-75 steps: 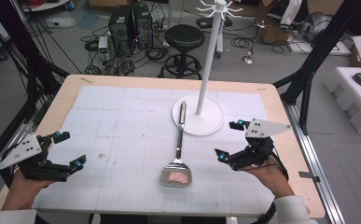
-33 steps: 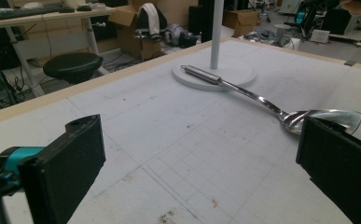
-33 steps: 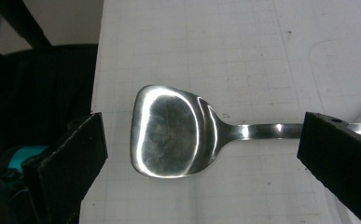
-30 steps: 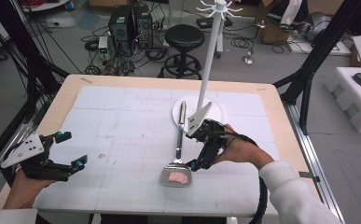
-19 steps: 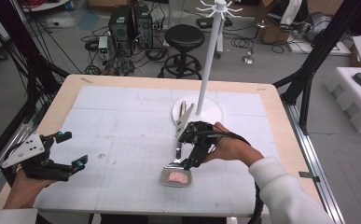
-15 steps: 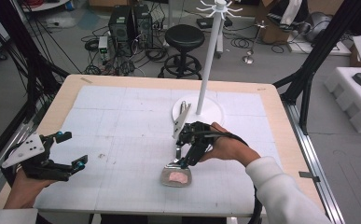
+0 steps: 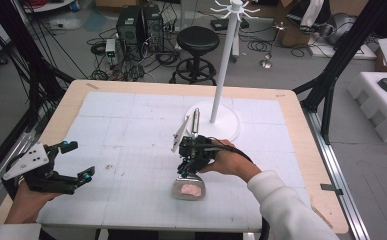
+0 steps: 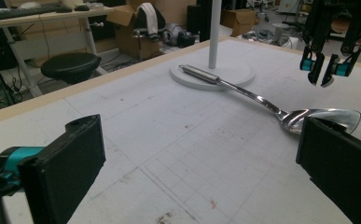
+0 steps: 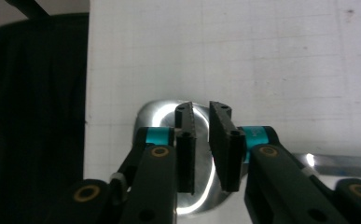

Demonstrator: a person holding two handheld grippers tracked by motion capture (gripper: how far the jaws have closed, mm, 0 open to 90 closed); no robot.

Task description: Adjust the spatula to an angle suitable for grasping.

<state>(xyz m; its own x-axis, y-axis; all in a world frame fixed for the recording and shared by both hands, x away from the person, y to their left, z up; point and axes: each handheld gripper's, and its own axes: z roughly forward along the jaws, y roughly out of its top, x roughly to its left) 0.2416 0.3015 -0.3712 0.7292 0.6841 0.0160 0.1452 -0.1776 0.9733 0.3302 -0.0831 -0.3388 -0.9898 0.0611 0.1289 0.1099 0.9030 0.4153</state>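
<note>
Hovering over the long polished steel serving spoon (image 7: 191, 165), the right gripper (image 9: 201, 140) has just been drawing its jaws in until they stand nearly together — in its own view a narrow gap remains, and I cannot tell whether the pads press on anything. The spoon lies flat on the white gridded table mat (image 7: 131, 125), its handle end resting on the round white base of the tall hook stand (image 7: 216, 120) and its bowl toward the person, a pinkish smear in it. So the pick-up looks barely begun: reach made, lift and whatever follows still ahead. The left gripper (image 7: 71, 172) rests well apart at the mat's near-left edge, jaws spread wide and empty. Counting — one spoon, one stand, two grippers.
</note>
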